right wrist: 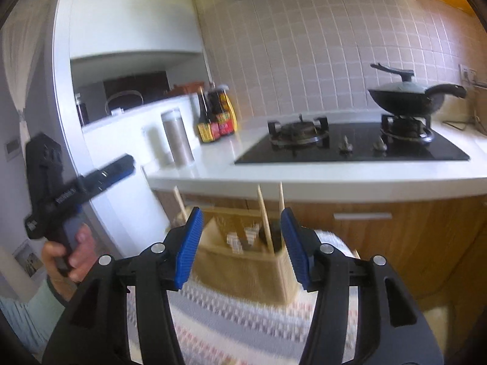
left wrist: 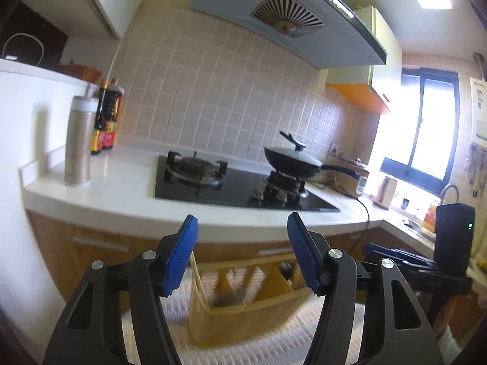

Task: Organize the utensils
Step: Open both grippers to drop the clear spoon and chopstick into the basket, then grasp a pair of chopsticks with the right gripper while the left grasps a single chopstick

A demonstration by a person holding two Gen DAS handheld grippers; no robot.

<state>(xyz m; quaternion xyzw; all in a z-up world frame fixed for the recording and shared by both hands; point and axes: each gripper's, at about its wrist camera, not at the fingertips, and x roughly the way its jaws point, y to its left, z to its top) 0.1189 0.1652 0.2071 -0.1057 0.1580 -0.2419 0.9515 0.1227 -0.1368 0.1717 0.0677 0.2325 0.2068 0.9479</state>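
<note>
A tan wooden utensil organizer (left wrist: 243, 310) with several compartments stands on a patterned cloth below me; it also shows in the right wrist view (right wrist: 243, 267). Wooden chopsticks (right wrist: 263, 216) stick up from it, and one chopstick (left wrist: 196, 273) shows by my left finger. Dark utensils lie in its compartments, blurred. My left gripper (left wrist: 242, 252) is open and empty above the organizer. My right gripper (right wrist: 240, 246) is open and empty above it too. The right gripper also shows at the left view's right edge (left wrist: 395, 255), and the left gripper, held by a hand, shows in the right view (right wrist: 100, 176).
A white counter (left wrist: 127, 194) holds a black gas hob (left wrist: 237, 188) with a lidded black pan (left wrist: 292, 161), a metal flask (left wrist: 79, 146) and sauce bottles (left wrist: 106, 121). Wooden cabinet fronts (right wrist: 395, 234) stand behind the organizer. A kettle (left wrist: 386, 191) and a sink lie far right.
</note>
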